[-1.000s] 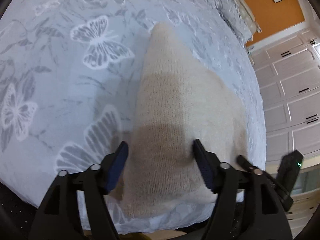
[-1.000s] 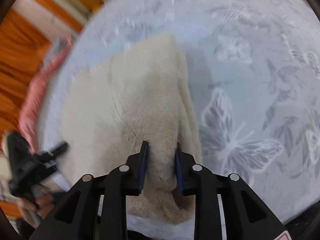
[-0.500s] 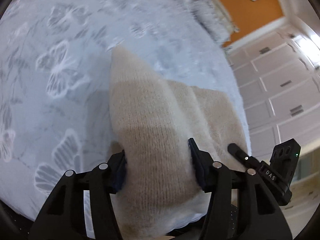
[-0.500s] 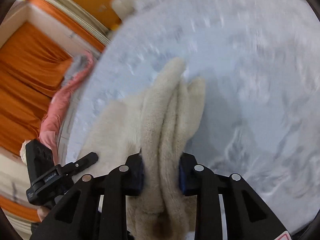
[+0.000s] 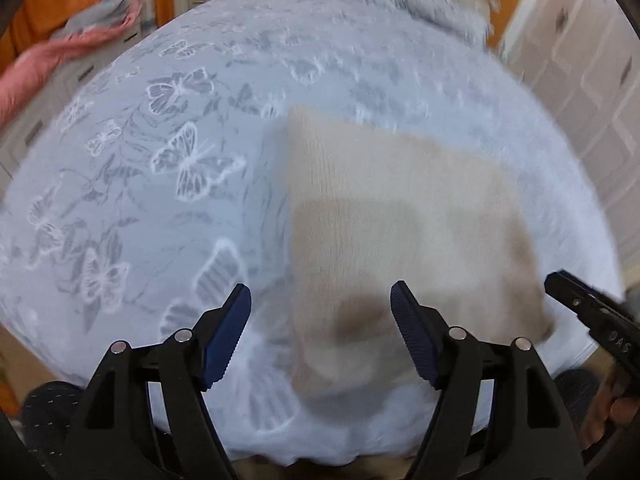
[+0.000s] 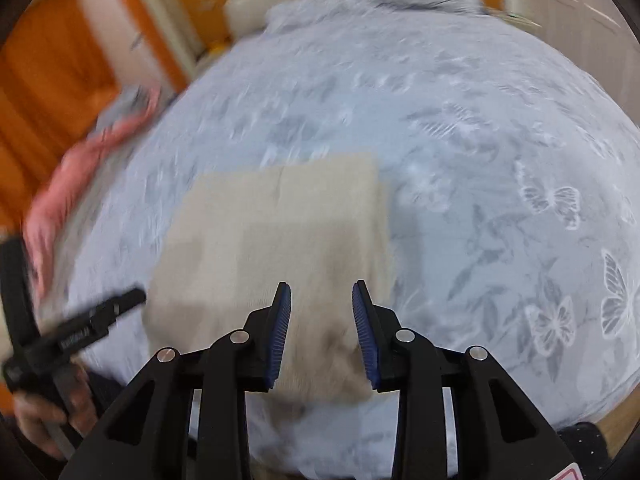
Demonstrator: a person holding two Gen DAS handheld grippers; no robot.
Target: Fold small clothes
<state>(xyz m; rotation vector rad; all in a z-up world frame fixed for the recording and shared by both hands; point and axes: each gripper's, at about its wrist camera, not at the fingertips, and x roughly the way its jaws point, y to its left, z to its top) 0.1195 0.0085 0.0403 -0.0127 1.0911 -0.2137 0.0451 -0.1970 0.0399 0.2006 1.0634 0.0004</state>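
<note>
Now both grippers stand off the folded knit

Overhead, the left gripper (image 5: 320,320) points steeply down at the bed, its jaws having just been opening; they stand wide apart with no pad touching cloth, and only the knit's left edge shows in the gap below them. The right gripper (image 6: 322,328) has a narrower gap, and its blue pads (image 6: 280,336) frame the knit's near right corner without clearly pressing on it; the picture is blurred, but the jaws look parted and free.

Beyond the fingers, the cream knit (image 5: 400,216) lies flat as a folded rectangle on the pale blue butterfly-print bedspread (image 5: 160,184), near the bed's front edge. A pink garment (image 6: 72,168) lies at the far left edge of the bed, well apart from the knit. Orange curtains (image 6: 48,80) hang behind it, and white cabinet doors (image 5: 580,80) stand to the right.
</note>
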